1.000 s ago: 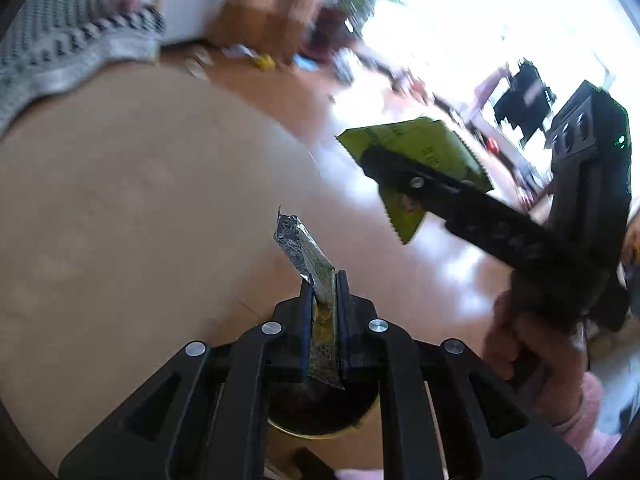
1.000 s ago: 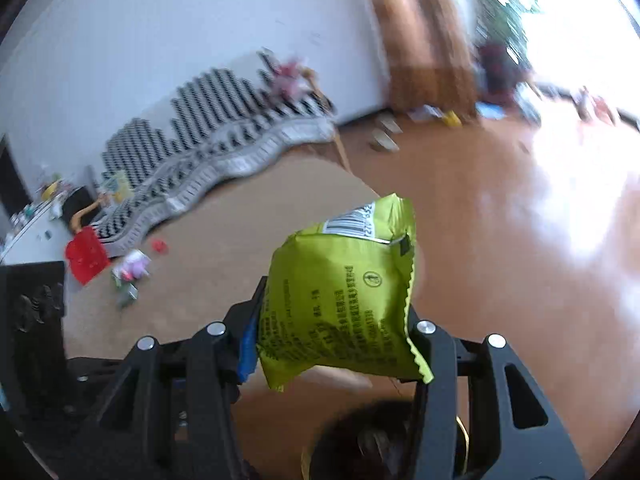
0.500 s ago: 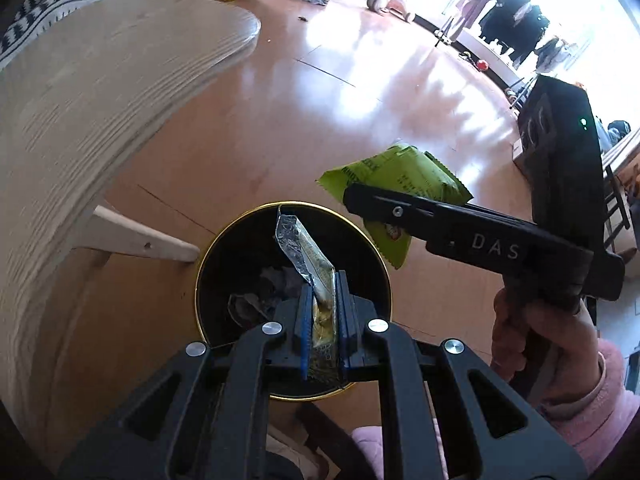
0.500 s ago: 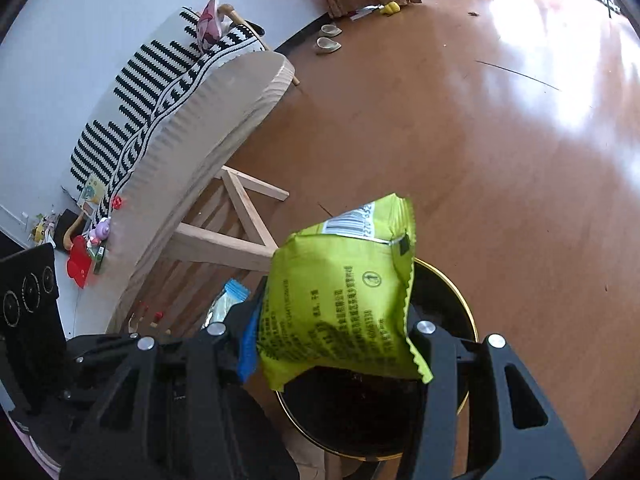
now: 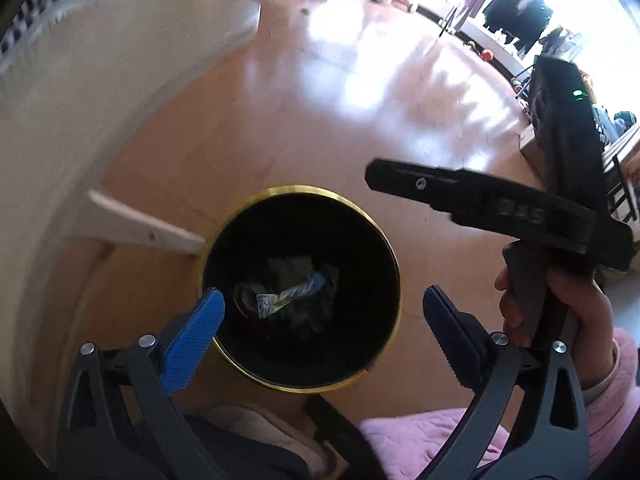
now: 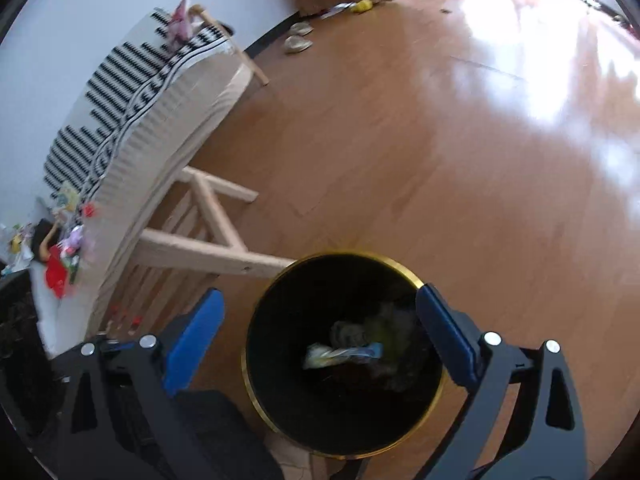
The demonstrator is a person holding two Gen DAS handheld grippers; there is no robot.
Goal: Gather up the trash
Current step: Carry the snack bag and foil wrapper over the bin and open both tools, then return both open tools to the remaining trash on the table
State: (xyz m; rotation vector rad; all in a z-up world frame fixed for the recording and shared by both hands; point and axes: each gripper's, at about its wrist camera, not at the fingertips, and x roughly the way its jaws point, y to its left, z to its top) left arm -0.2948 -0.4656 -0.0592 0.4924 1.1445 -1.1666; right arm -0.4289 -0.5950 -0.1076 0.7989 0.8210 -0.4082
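1. Here we see the left gripper (image 5: 320,312) with its jaws wide apart and nothing between them, hanging over the trash bin (image 5: 394,280).
2. The right gripper (image 6: 318,312) is also spread wide and holds nothing, above the same bin.
3. The bin is round, black inside, with a gold rim, and stands on the wooden floor (image 6: 440,152).
4. At its bottom we see crumpled wrappers (image 5: 286,294), one silvery with some yellow and blue; the others are too dark to tell.
5. A wooden table leg (image 6: 208,256) touches the bin's rim.
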